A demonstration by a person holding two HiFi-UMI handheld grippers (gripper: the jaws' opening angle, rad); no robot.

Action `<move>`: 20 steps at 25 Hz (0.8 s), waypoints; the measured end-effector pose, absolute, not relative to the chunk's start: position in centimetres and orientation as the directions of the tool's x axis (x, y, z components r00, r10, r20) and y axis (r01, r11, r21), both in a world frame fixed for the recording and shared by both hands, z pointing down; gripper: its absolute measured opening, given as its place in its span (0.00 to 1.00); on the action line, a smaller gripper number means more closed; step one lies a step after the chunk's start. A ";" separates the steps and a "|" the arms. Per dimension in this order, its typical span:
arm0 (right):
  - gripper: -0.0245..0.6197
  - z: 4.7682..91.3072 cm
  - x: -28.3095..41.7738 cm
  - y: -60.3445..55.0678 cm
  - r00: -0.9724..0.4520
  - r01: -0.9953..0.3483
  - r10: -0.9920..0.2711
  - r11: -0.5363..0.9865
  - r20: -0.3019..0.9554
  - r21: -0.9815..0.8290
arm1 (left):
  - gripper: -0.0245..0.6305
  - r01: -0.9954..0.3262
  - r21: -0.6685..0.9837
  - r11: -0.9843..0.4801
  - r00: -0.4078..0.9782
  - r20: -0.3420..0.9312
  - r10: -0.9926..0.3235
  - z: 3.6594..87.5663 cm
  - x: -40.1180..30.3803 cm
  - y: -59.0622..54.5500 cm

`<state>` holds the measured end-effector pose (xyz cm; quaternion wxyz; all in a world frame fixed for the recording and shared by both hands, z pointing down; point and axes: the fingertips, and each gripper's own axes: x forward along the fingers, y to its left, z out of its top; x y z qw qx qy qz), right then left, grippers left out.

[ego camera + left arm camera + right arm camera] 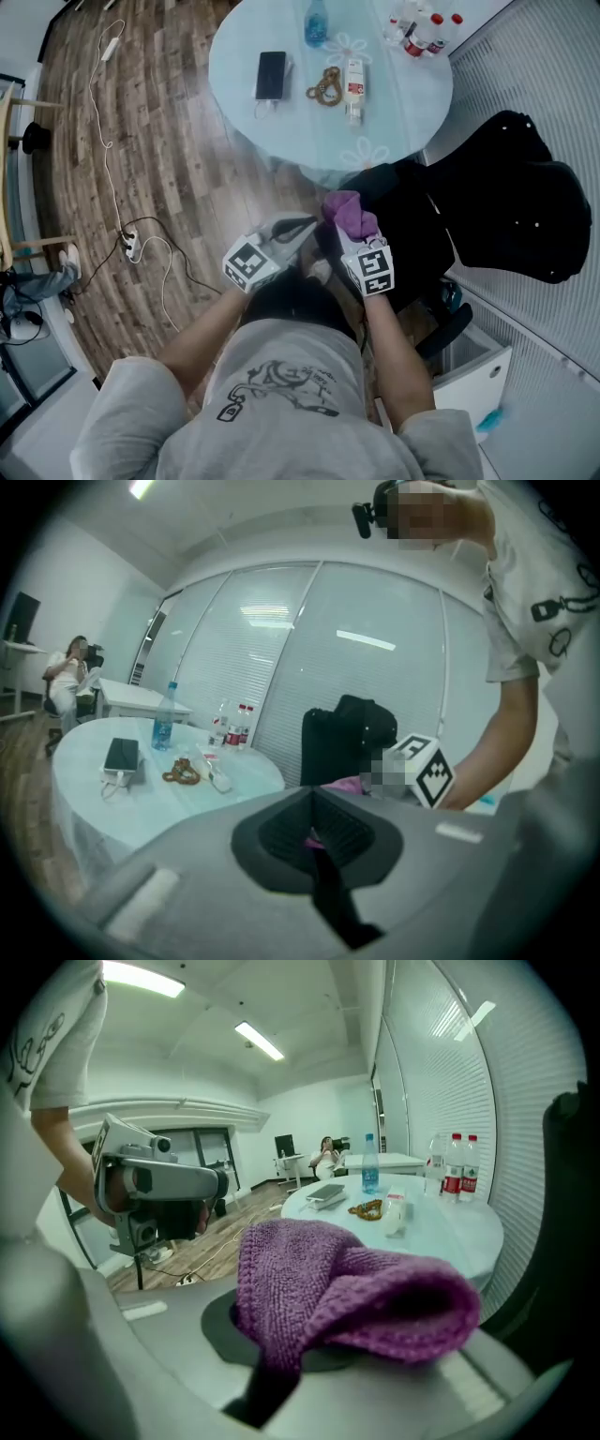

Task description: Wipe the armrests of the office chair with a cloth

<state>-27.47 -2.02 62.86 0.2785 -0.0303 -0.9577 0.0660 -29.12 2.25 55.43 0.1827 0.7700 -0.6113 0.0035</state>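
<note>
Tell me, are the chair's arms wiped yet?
Not yet, it seems. Done: the purple cloth is picked up, pinched in the right gripper. Now: it is held up beside the black chair, with the left gripper shut and empty nearby. Left: wiping both armrests; no view shows the cloth on one.
</note>
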 end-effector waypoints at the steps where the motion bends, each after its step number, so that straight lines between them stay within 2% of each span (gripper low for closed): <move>1: 0.08 61.4 -27.5 -2.1 -0.853 0.018 0.087 0.990 0.515 -0.139 | 0.04 -0.943 0.280 -0.183 0.248 0.219 -0.944 54.5 -29.2 2.3; 20: 0.08 34.1 -22.8 -0.7 -0.960 -0.059 -0.043 0.997 0.276 -0.051 | 0.04 -0.958 0.171 -0.232 0.233 -0.012 -0.972 29.8 -25.7 2.2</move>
